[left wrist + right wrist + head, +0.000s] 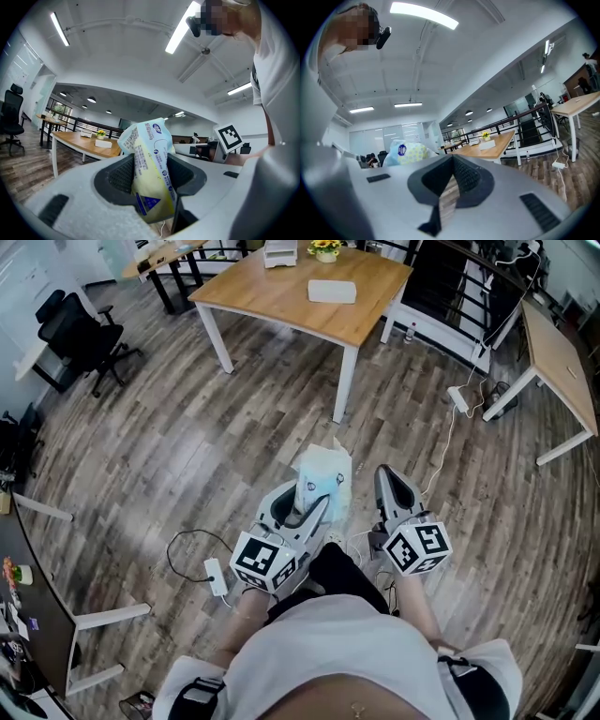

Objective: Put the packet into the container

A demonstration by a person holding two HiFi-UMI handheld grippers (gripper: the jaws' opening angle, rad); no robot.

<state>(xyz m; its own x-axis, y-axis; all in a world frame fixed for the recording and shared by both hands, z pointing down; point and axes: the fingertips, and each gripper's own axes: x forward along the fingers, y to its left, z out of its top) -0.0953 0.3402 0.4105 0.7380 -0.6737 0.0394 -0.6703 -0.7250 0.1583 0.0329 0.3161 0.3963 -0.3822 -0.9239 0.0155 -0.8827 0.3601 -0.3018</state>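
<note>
A pale packet [323, 482] with blue and yellow print stands upright between the jaws of my left gripper [314, 501], held in front of the person's body above the wood floor. In the left gripper view the packet [151, 140] fills the gap and both pads of the left gripper [150, 161] press on its sides. My right gripper [383, 474] is held beside it on the right, and in its own view the right gripper [453, 158] has its tips touching with nothing between them. The packet [408, 152] shows at that view's left. No container is plainly identifiable.
A wooden table [281, 306] stands ahead with a flat white box [332, 291], a flower pot [325, 249] and a white holder [280, 253]. A black office chair [80, 334] is at left, a second desk [561, 362] at right. Power strips [216, 576] [457, 397] and cables lie on the floor.
</note>
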